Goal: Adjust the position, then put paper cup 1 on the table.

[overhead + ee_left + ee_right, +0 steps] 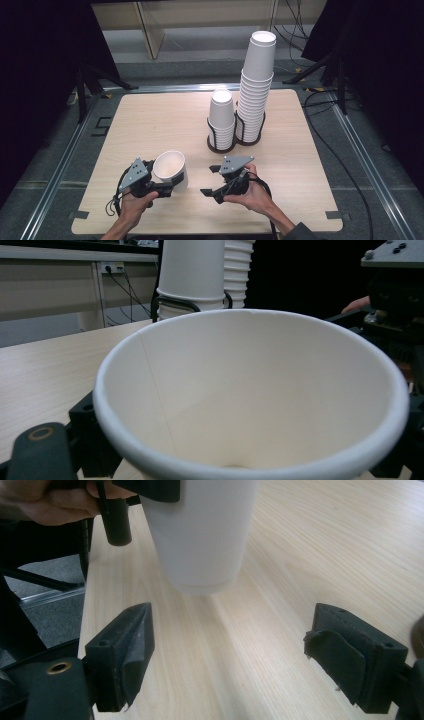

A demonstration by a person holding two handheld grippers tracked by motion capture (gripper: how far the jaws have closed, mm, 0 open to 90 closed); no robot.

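Observation:
A white paper cup (169,167) is tilted near the table's front left, mouth up and toward the camera. My left gripper (172,184) is shut on its lower wall. In the left gripper view the cup's open mouth (250,390) sits right in front, between the black fingers (45,450). My right gripper (209,180) stands open a little to the cup's right, jaws pointing at it. In the right gripper view the cup's base (205,535) hangs just above the wood, beyond the wide-apart jaws of my right gripper (230,660), nothing between them.
Two stacks of white cups stand in a black wire holder (235,142) at the table's middle back: a tall stack (256,90) and a short one (221,120). The wooden tabletop (150,120) lies bare to the left of them. Black stands and cables surround the table.

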